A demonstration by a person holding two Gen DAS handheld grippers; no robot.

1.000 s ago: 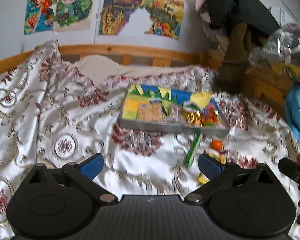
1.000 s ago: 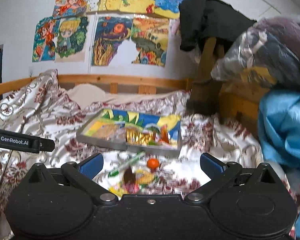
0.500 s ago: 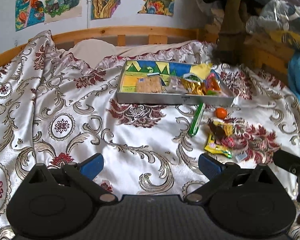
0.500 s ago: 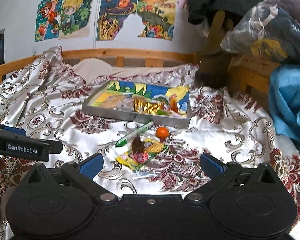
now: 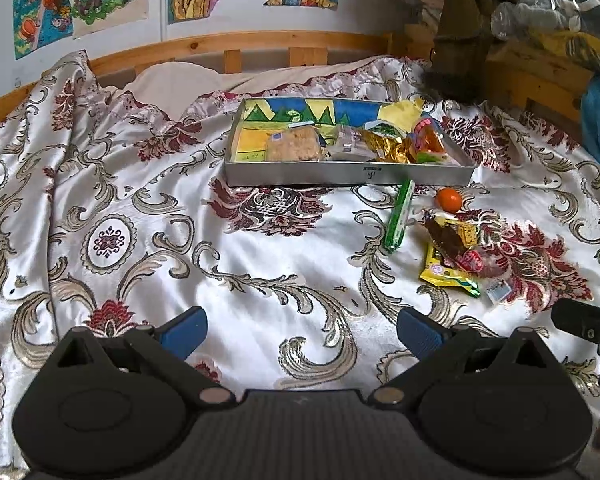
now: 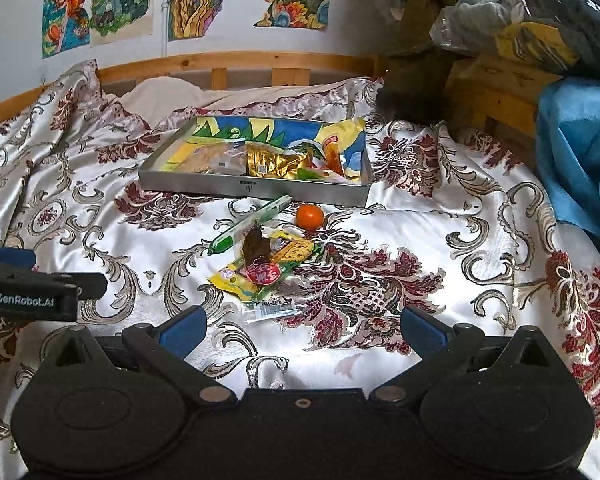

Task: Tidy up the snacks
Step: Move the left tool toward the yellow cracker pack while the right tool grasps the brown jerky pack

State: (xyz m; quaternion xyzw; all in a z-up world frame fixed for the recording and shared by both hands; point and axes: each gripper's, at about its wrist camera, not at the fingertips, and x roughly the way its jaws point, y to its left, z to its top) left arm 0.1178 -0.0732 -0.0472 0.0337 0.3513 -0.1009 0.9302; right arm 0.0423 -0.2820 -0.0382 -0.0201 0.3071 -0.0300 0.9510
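Both grippers: fingers spread, empty | loose snacks [image 6: 260, 268]: bright crinkled wrappers | tray [image 6: 256, 189]: half-filled

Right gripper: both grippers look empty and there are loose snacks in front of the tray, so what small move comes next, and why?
Probably ease the right gripper forward and down toward the clear wrapper, the nearest loose snack. Its jaws are open and empty, the snack pile lies just ahead, and the tray already holds several snacks. The left gripper faces bare bedspread.
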